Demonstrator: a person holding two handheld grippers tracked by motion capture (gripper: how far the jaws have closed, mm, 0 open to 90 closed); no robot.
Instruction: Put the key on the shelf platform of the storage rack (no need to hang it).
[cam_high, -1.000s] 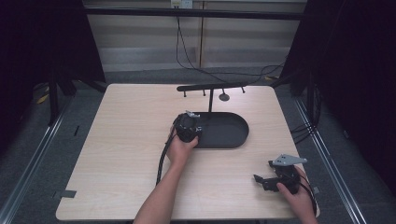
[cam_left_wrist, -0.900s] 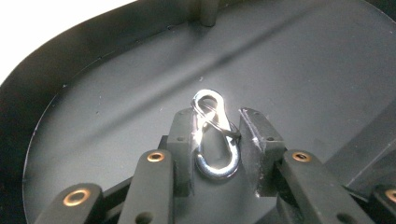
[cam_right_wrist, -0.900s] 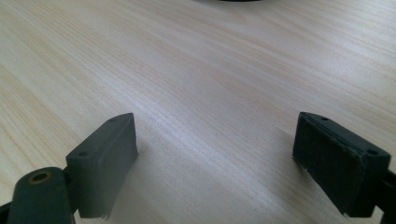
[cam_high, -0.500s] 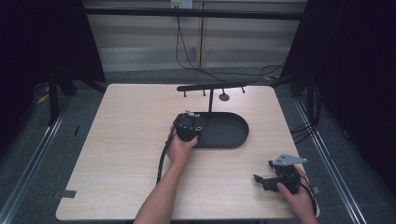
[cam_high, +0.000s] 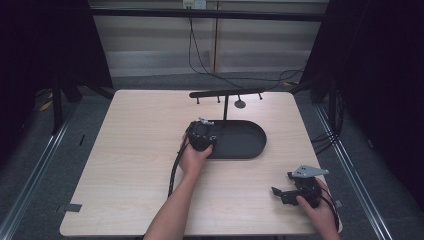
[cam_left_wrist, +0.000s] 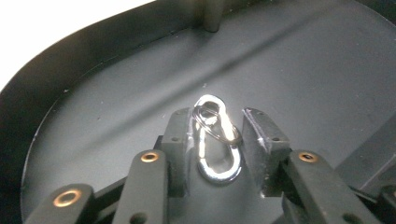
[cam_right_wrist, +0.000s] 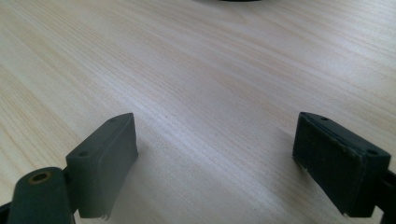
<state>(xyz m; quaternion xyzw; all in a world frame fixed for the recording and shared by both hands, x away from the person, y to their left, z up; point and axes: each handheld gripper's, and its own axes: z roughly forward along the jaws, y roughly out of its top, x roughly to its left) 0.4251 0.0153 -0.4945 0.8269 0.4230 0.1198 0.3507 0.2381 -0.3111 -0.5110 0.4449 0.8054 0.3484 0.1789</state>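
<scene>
Left gripper view: tongs (cam_left_wrist: 216, 140) just opening around carabiner (cam_left_wrist: 215, 140).

My high view is looking forward and down over the whole table (cam_high: 140, 165). The left gripper view is sitting close inside the black tray (cam_left_wrist: 303, 65), which the high view is showing at centre frame. The right gripper view is skimming bare tabletop.
</scene>
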